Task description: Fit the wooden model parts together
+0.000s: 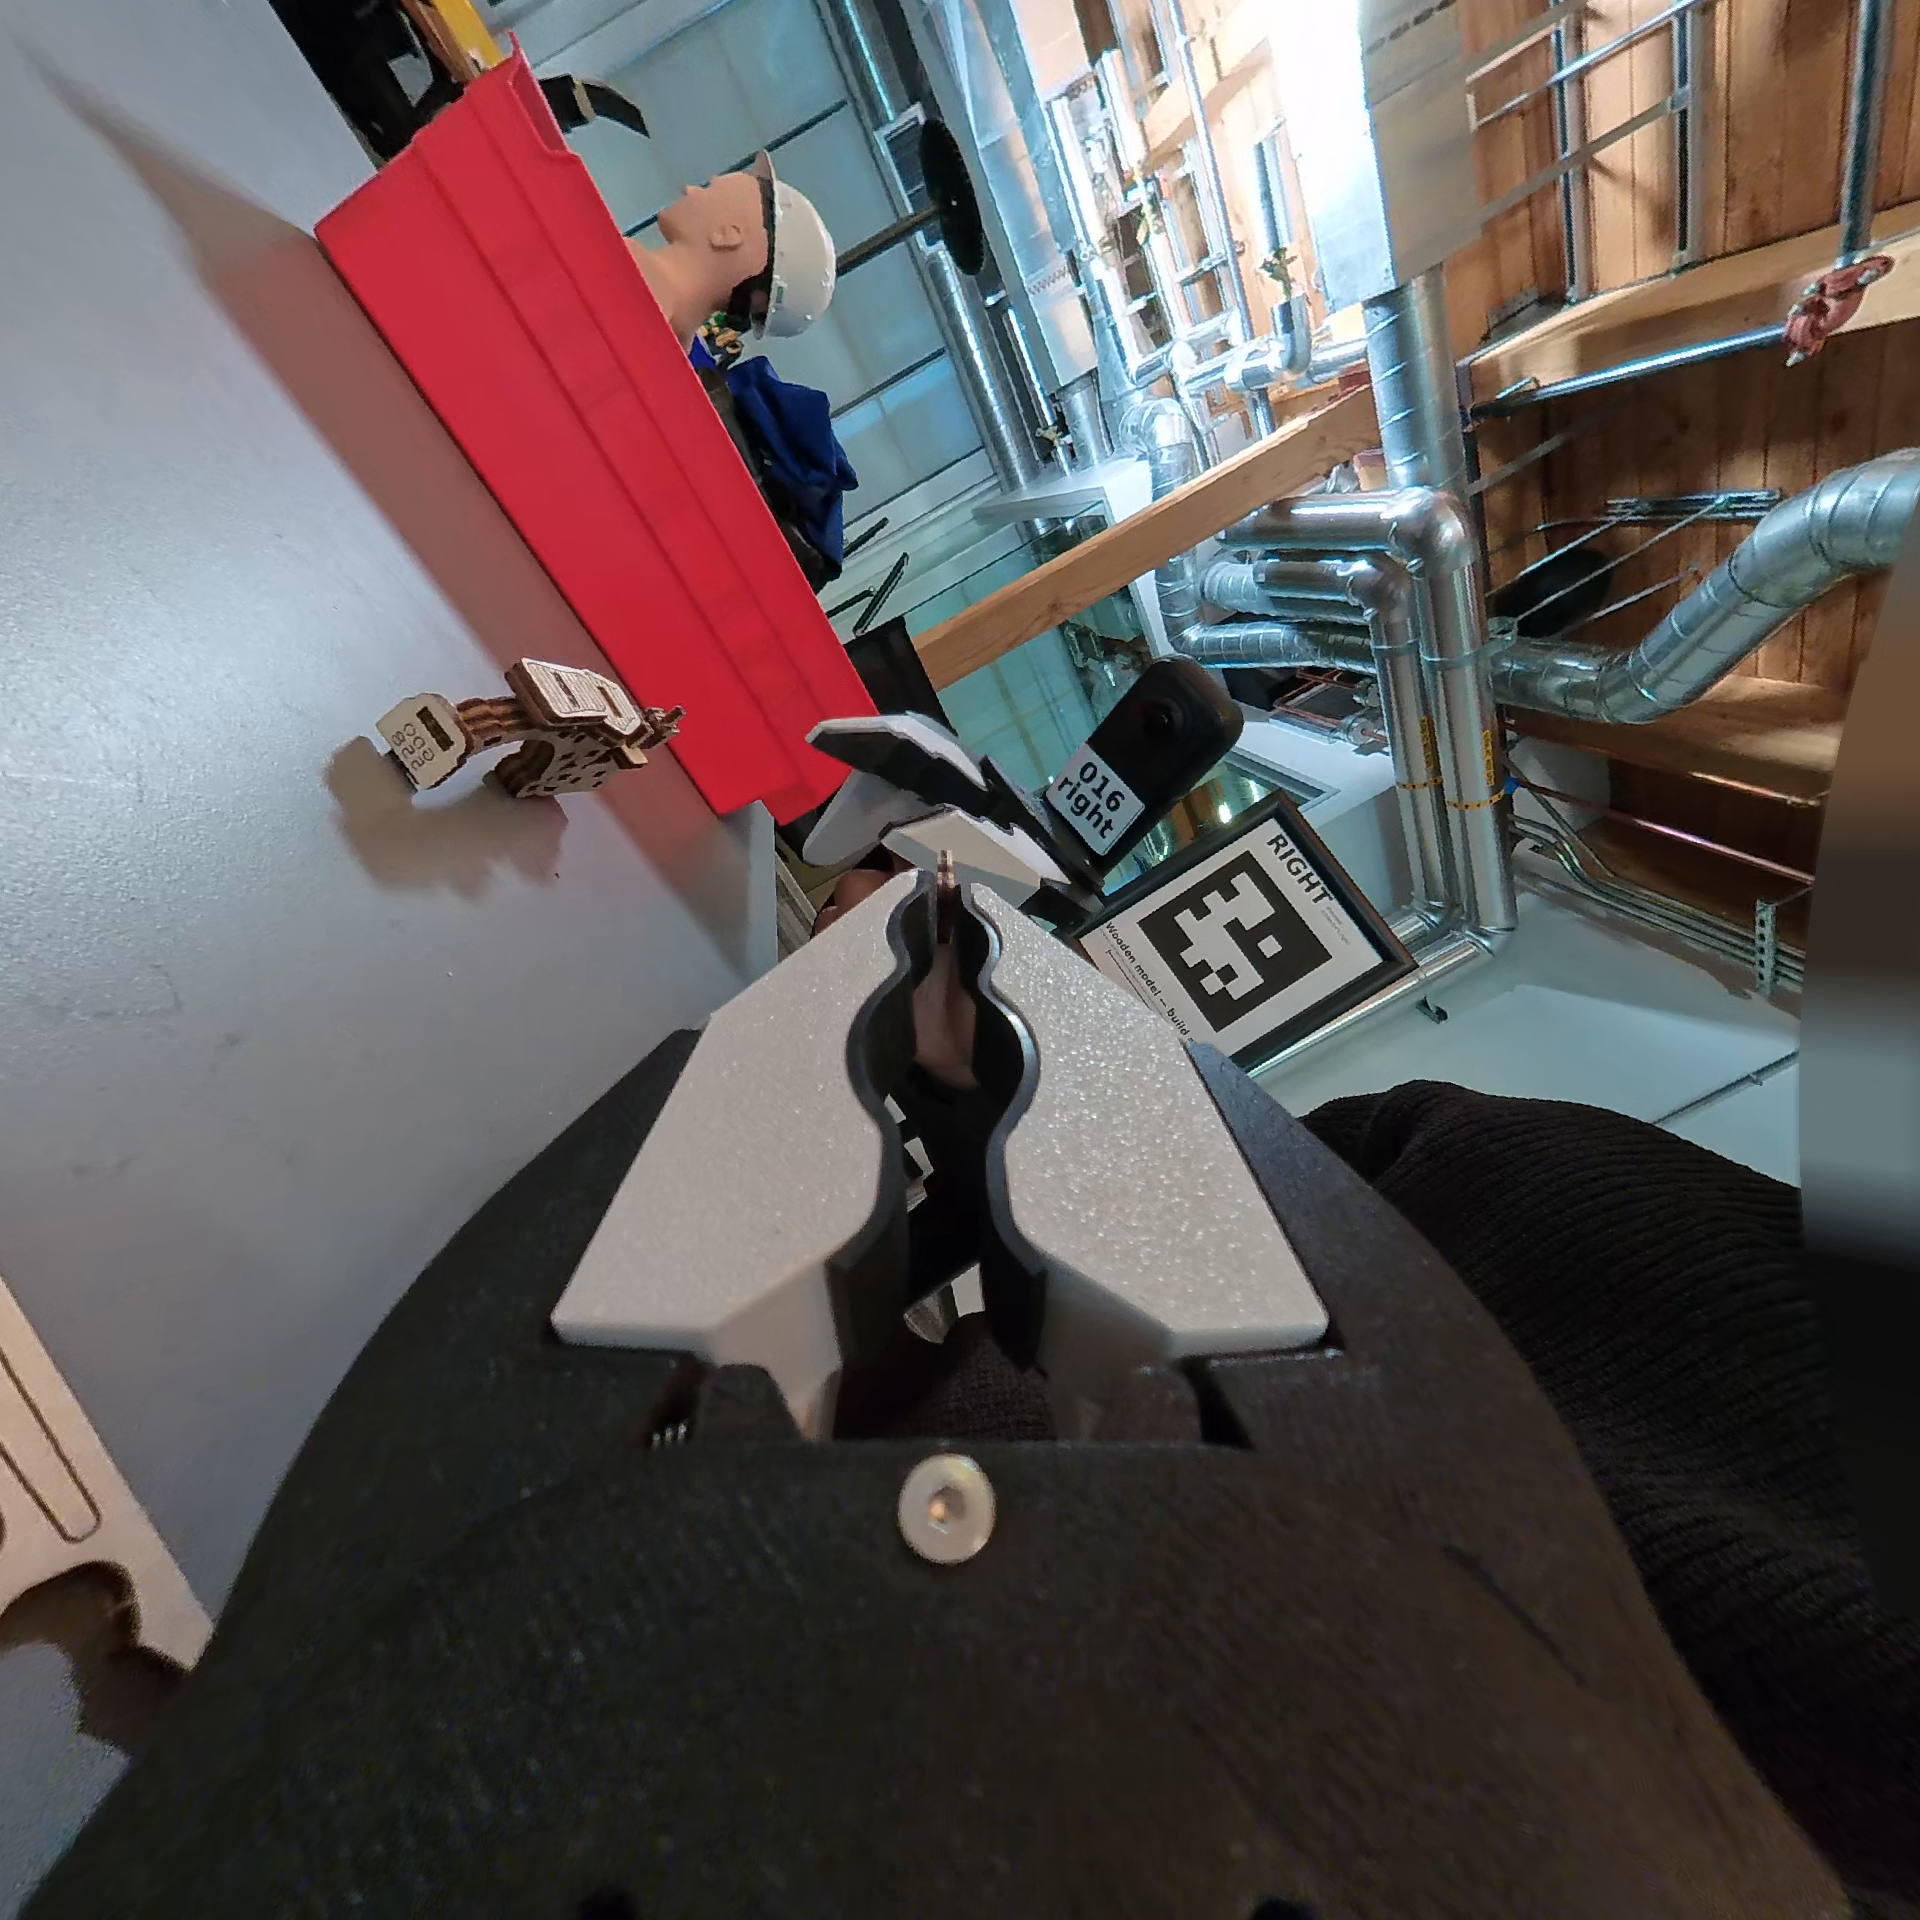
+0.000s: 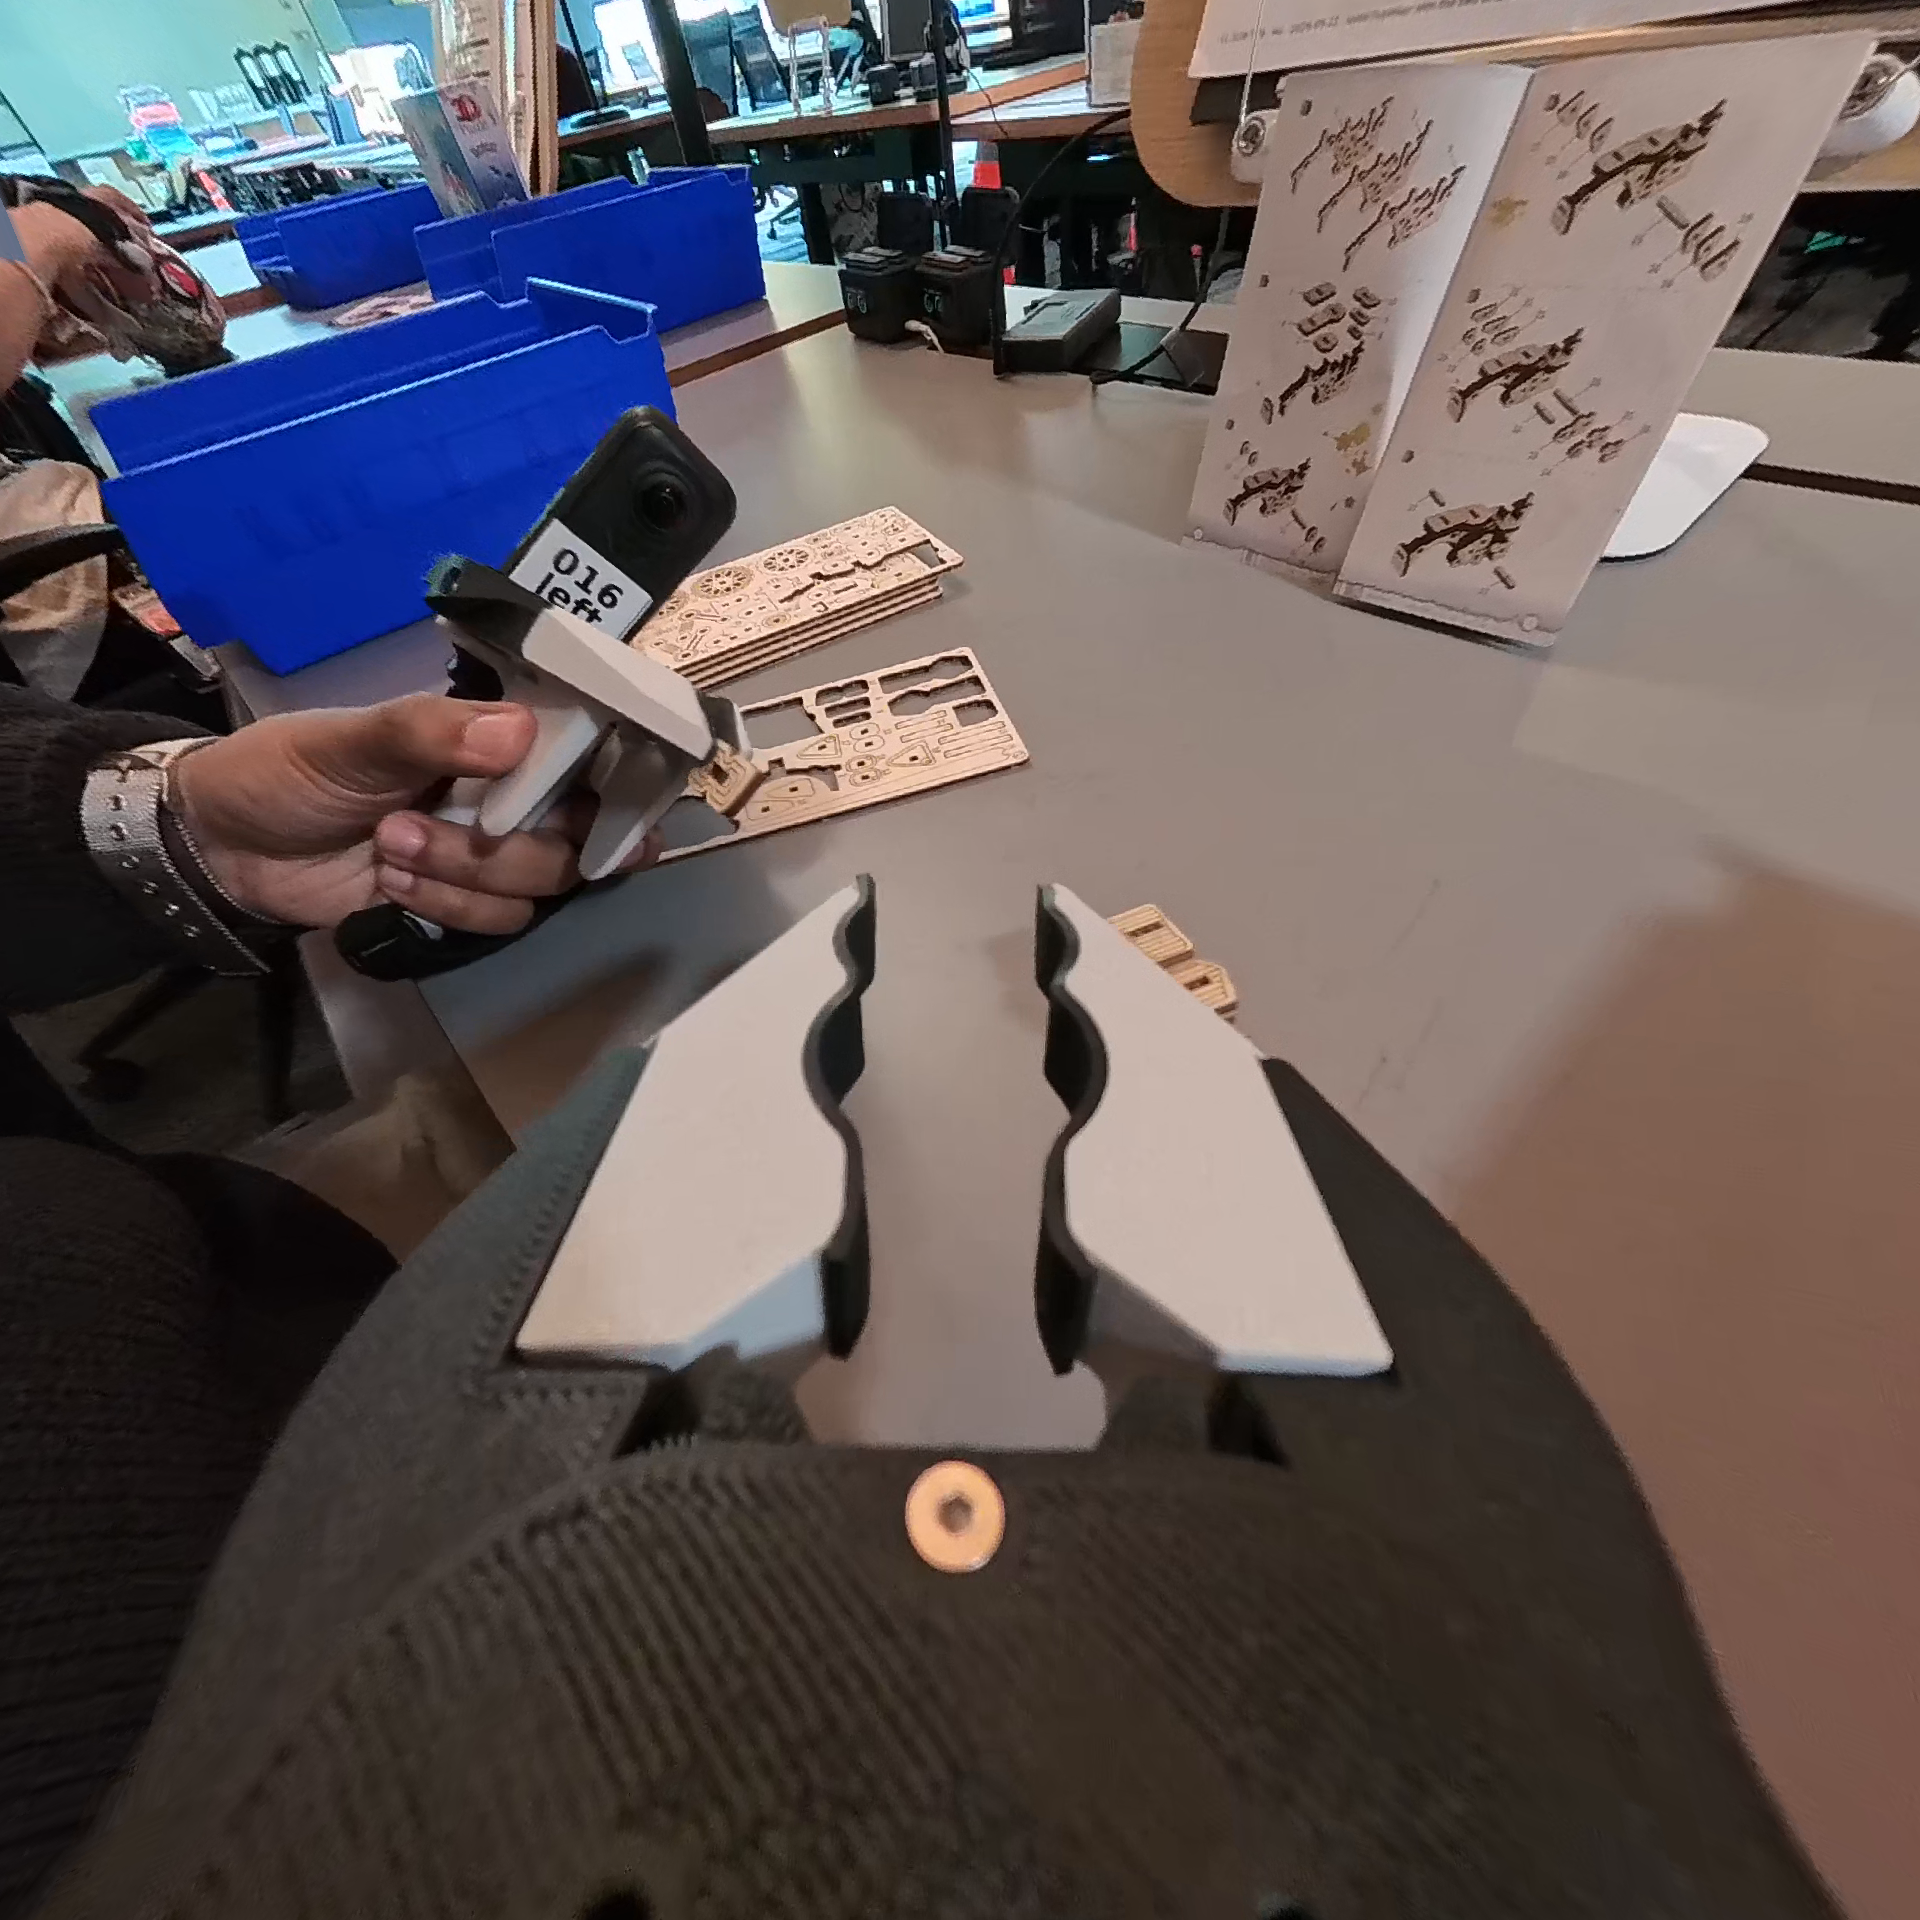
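Observation:
My left gripper (image 1: 941,914) is shut on a small thin wooden part (image 1: 944,871), seen edge-on at its tip. In the right wrist view the left gripper (image 2: 724,750) is held in a hand above the table's left edge, with the small part (image 2: 734,787) in its tip. My right gripper (image 2: 954,902) is open and empty, low over the grey table (image 2: 1351,831). A partly built wooden model (image 1: 540,732) stands on the table; it also shows in the right wrist view (image 2: 1179,954), mostly hidden behind my right finger (image 2: 1174,1143).
A punched-out wooden sheet (image 2: 894,743) and a stack of sheets (image 2: 800,592) lie on the table's left. Instruction pages (image 2: 1455,343) stand at the back right. Blue bins (image 2: 384,468) stand at the left, a red bin (image 1: 582,416) behind the model. Another person's hands (image 2: 94,270) are far left. Left tips to right tips: about 7 cm.

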Tool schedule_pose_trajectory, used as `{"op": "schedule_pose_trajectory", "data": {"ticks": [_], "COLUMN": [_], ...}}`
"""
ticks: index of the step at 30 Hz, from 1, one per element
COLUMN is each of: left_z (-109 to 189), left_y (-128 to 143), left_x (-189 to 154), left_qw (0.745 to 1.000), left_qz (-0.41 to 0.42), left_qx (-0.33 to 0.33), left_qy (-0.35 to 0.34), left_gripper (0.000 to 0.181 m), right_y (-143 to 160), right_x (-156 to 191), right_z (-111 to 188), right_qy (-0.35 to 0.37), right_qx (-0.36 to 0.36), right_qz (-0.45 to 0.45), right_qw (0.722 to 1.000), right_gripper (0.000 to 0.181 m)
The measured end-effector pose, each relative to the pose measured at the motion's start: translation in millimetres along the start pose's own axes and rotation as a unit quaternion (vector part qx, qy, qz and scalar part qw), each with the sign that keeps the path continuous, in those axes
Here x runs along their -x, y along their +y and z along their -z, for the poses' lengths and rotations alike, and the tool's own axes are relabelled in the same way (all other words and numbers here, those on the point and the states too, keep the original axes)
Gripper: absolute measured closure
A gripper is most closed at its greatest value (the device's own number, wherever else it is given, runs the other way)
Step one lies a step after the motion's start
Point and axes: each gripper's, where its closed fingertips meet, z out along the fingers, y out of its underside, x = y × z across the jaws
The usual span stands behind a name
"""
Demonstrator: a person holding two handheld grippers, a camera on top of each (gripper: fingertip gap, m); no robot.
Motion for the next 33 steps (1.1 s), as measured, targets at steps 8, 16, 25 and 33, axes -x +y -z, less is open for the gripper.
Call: {"op": "schedule_pose_trajectory", "data": {"ticks": [8, 16, 25, 33], "left_z": [0.3, 5.2, 16.3, 31.2], "left_y": [0.5, -7.7, -20.7, -39.2], "left_x": [2.6, -6.4, -23.5, -20.5], "left_qw": [1.000, 0.999, 0.994, 0.985], "left_qz": [0.007, -0.034, -0.107, -0.156], "left_qx": [0.001, -0.016, -0.025, -0.065], "left_qy": [-0.005, -0.005, 0.002, -0.035], "left_gripper": [0.181, 0.181, 0.181, 0.181], "right_y": [-3.1, -6.2, -10.4, -44.5], "right_x": [-5.4, -6.5, -13.9, -35.8], "right_z": [3.2, 5.1, 9.8, 7.1], "right_qy": [0.008, 0.015, 0.033, -0.008], "right_qx": [-0.010, -0.017, -0.026, -0.106], "right_qz": [-0.004, -0.001, 0.008, -0.003], "right_qw": [1.000, 1.000, 0.999, 0.994], "right_gripper": [0.149, 0.149, 0.143, 0.142]}}
